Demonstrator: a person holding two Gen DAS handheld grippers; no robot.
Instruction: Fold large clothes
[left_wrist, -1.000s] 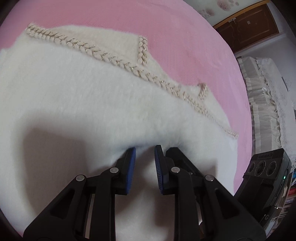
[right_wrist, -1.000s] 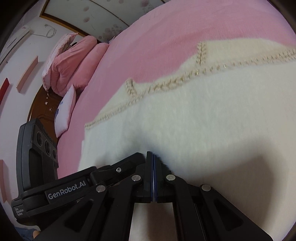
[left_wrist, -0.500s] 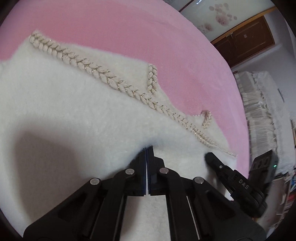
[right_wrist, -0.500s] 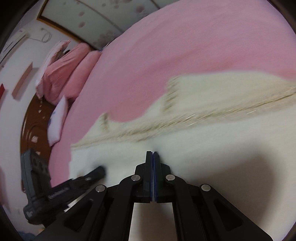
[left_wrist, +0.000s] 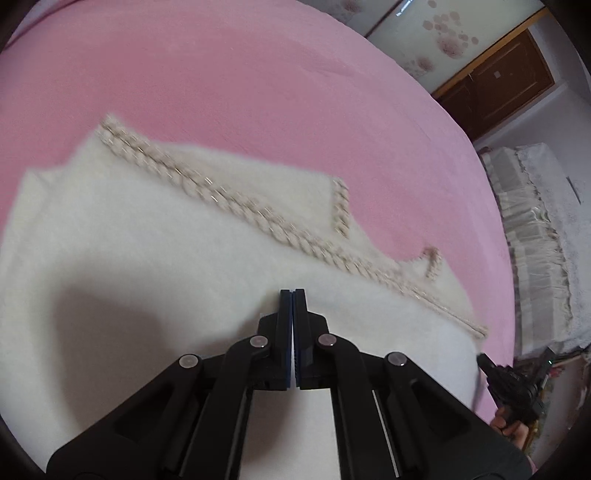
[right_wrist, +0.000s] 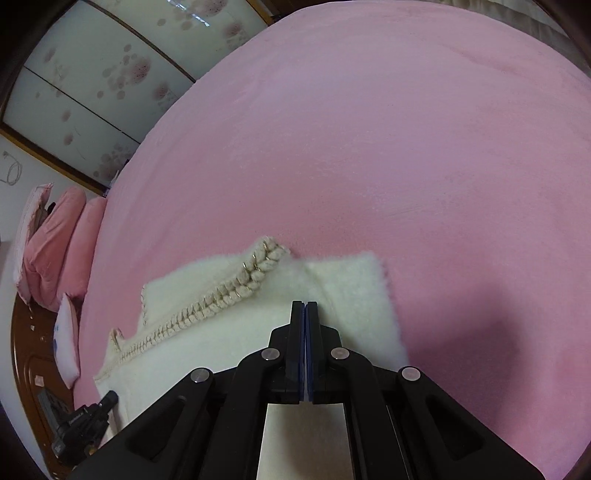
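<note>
One cream fluffy garment (left_wrist: 155, 266) with one braided trim (left_wrist: 236, 206) lies flat on the pink bed (left_wrist: 258, 92), two tools over it, left tool (left_wrist: 292, 295) and right tool (right_wrist: 304, 306) both fully closed, pinching nothing visible, three pink pillows (right_wrist: 55, 251) at the headboard.

Pink bed (right_wrist: 406, 147), pink pillows (right_wrist: 55, 251), floral sliding panels (right_wrist: 92, 85), brown wooden door (left_wrist: 498, 88)

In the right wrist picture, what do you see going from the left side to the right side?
Pink pillows → the other gripper, the left one → braided trim on the fluffy white garment → bare pink bedspread.
</note>
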